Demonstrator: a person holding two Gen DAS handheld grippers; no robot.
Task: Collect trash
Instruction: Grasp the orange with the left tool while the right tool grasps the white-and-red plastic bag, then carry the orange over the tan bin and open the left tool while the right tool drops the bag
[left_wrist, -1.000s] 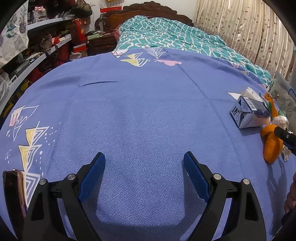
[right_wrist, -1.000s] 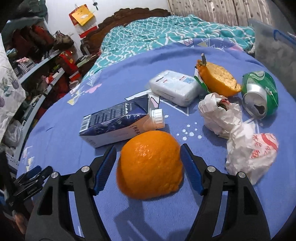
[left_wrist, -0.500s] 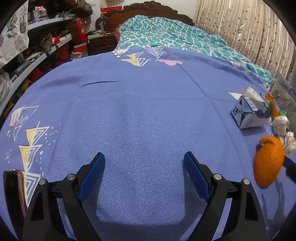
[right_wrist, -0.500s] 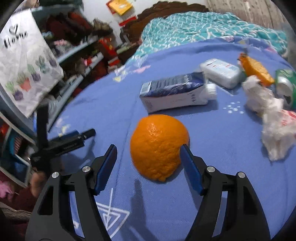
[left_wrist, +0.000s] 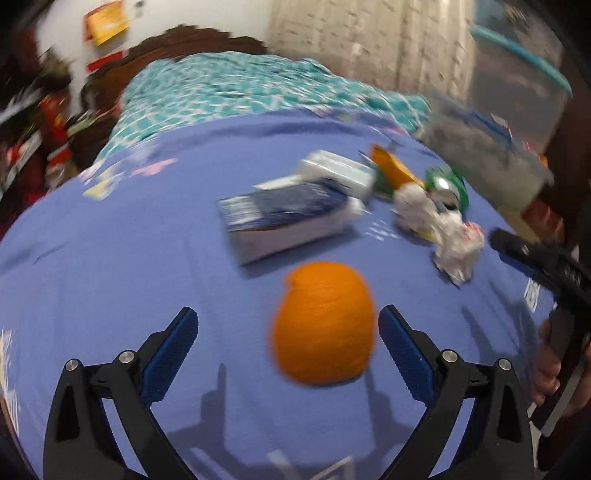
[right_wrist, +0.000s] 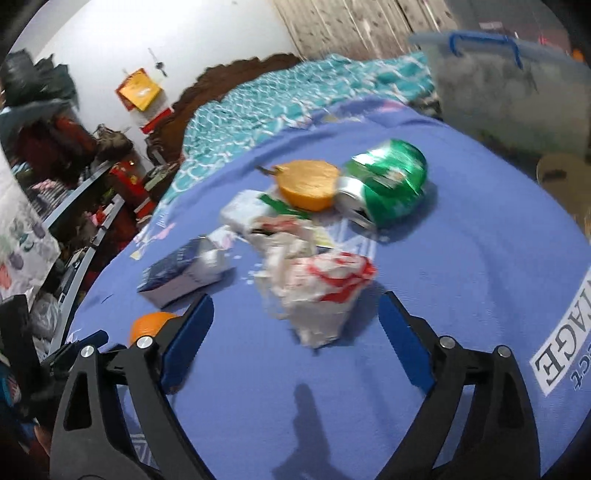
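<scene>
Trash lies on a blue bedspread (left_wrist: 110, 258). My left gripper (left_wrist: 286, 341) is open, with an orange peel (left_wrist: 323, 325) between its fingers, nearer the right one. Beyond lie a blue-and-white carton (left_wrist: 284, 218), crumpled white wrappers (left_wrist: 450, 236) and a green can (left_wrist: 448, 186). My right gripper (right_wrist: 295, 328) is open around a crumpled red-and-white wrapper (right_wrist: 321, 288). In the right wrist view the carton (right_wrist: 184, 271), an orange half (right_wrist: 310, 181), the crushed can (right_wrist: 388, 184) and the peel (right_wrist: 149, 325) also show.
A clear plastic bin with a blue rim (right_wrist: 509, 77) stands at the bed's right edge. A teal quilt (left_wrist: 240, 92) and a wooden headboard lie at the far end. Cluttered shelves (right_wrist: 74, 192) run along the left. The right gripper (left_wrist: 546, 266) shows at the left view's right edge.
My left gripper swung right and now brackets the orange peel. My right gripper left the peel and moved right to the red-and-white wrapper. Both views are blurred by motion.
</scene>
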